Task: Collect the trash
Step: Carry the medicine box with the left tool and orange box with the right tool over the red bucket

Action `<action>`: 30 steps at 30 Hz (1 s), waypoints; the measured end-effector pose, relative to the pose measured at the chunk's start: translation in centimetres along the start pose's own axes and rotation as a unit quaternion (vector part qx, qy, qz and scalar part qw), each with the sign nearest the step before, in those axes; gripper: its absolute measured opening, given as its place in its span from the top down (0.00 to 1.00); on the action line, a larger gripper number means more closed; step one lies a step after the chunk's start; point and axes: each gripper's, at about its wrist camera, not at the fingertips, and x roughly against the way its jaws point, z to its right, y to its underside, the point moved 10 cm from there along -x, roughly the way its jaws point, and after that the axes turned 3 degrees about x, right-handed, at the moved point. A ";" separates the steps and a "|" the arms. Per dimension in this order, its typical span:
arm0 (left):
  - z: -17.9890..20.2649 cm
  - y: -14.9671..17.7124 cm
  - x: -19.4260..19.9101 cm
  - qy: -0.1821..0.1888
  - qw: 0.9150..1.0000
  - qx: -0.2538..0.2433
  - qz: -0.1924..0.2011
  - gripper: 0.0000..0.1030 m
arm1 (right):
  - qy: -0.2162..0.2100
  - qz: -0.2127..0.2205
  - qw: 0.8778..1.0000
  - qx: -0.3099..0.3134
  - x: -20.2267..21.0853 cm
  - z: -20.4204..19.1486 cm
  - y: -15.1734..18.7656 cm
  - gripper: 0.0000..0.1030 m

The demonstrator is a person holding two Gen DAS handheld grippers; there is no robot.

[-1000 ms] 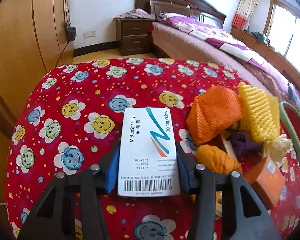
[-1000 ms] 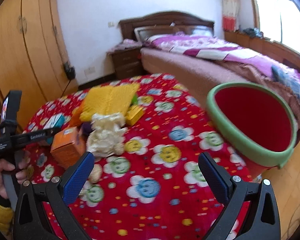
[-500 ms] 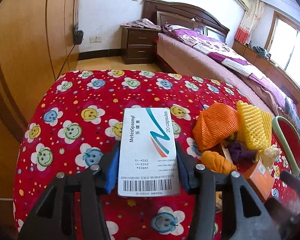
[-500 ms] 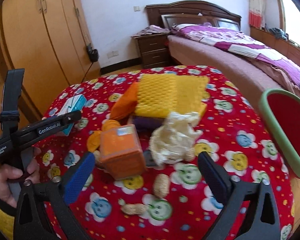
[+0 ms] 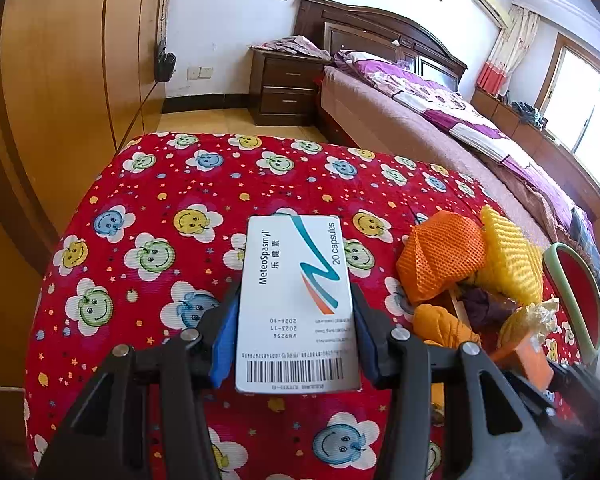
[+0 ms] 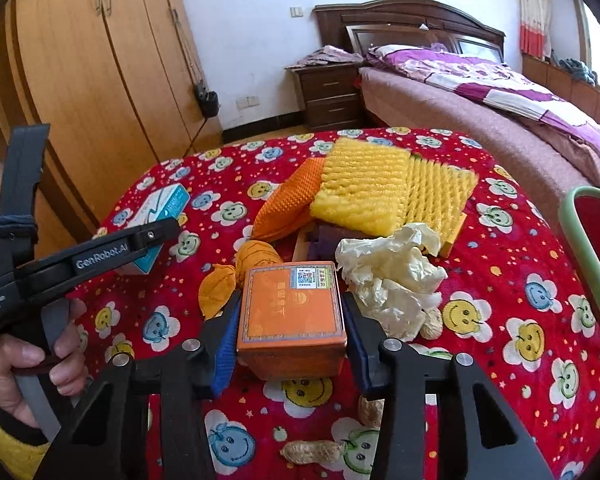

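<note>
Here, two hand-held grippers: left (image 5: 296, 320) clamped on one capsule box (image 5: 296, 300); right (image 6: 290, 332) around one orange box (image 6: 291, 316).

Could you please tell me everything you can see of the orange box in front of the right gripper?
The orange box is a squat carton, seemingly card, with a paler framed lid bearing faint gold print and a white QR sticker at its far edge. It sits upright on the red smiley cloth, closed, between the right gripper's blue pads, which press its sides. Crumpled cream paper lies beside it.
</note>
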 end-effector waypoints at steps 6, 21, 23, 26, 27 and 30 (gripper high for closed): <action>1.0 0.1 0.2 -0.003 1.000 -0.018 0.009 0.49 | -0.015 0.024 0.999 -0.019 2.9 0.7 0.0 0.54; 5.9 0.8 4.1 0.043 0.998 -0.047 0.012 0.49 | 0.017 0.076 0.995 -0.061 10.0 6.2 1.1 0.54; 6.7 1.0 4.9 0.055 0.997 -0.049 0.012 0.50 | 0.018 0.082 0.994 -0.071 10.6 7.0 1.1 0.54; 8.0 1.3 6.0 0.070 0.996 -0.051 0.009 0.49 | 0.020 0.093 0.992 -0.078 11.4 8.0 0.9 0.54; 8.6 1.5 6.3 0.075 0.996 -0.051 0.007 0.49 | 0.021 0.096 0.992 -0.079 11.7 8.4 0.8 0.54; 10.3 1.7 7.1 0.091 0.994 -0.053 0.002 0.49 | 0.024 0.111 0.990 -0.087 12.5 9.7 0.6 0.54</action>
